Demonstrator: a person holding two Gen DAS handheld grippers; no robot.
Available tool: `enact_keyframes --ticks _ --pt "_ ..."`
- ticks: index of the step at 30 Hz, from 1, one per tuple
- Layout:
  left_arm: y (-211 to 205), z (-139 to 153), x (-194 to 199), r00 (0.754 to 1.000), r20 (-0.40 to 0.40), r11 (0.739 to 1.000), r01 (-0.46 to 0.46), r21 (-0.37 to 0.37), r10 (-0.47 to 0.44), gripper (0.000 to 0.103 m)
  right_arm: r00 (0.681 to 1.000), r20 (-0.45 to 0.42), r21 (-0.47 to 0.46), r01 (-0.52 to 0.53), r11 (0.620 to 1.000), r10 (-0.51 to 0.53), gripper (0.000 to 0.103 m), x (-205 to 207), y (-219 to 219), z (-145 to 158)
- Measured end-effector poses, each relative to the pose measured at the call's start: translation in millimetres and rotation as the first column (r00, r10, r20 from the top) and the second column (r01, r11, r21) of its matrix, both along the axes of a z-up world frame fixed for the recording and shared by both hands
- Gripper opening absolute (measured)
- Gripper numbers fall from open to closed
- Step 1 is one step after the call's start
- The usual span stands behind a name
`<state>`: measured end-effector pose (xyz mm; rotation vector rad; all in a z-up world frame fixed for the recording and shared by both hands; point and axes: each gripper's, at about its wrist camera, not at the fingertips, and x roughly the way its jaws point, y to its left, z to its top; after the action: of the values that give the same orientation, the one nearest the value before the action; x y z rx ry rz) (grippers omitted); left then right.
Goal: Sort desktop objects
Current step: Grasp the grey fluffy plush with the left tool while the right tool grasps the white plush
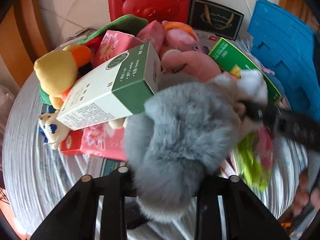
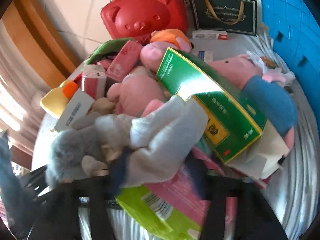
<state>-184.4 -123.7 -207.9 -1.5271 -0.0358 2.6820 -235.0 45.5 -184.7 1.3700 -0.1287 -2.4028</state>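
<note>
The grey plush toy [image 1: 180,124] lies at the near edge of a heap on the desk [image 1: 26,150], its furry body pinched between the fingers of the left gripper [image 1: 160,182]. The right gripper [image 2: 152,178] has narrowed its fingers on the toy's white limbs [image 2: 166,120]; blur hides whether they press. Against the toy leans a green-and-white box [image 1: 112,88], with a glossy green box [image 2: 210,104] just beside. Pink plush toys [image 1: 184,46] and pink packets [image 1: 102,142] crowd around. Farther back stand a red bear-face case [image 2: 144,14], a dark gift bag [image 2: 224,14] and a blue crate [image 1: 286,46].
</note>
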Motion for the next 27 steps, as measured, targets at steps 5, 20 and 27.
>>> enact_keyframes --ticks 5,20,27 --pt "3 25 20 0.999 -0.022 0.999 0.032 -0.033 -0.032 0.048 0.999 -0.04 0.0 -0.033 0.999 0.033 0.02 9 7 14" --pt "35 -31 -22 0.996 0.078 0.99 0.045 -0.135 -0.035 0.081 1.0 -0.01 0.005 -0.009 1.0 0.009 0.076 22 35 -1" --pt "32 -13 -32 1.0 0.011 0.993 0.008 -0.119 -0.006 0.039 1.0 -0.011 -0.043 -0.017 0.999 0.016 0.019 6 24 -6"
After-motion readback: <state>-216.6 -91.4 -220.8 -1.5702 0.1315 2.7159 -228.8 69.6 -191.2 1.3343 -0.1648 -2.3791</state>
